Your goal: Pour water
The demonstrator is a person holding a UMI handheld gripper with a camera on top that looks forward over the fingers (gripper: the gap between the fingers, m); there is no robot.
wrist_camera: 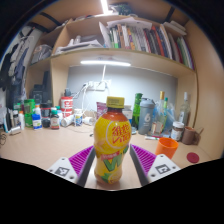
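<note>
Your gripper [110,165] is clamped on the yellow plastic drink bottle with the dark cap [112,140], held upright at lower centre. Tip too fast toward the small orange cup [167,147], lower right, and you'll probably spill.

One yellow bottle [112,145], one orange cup [167,147].
</note>
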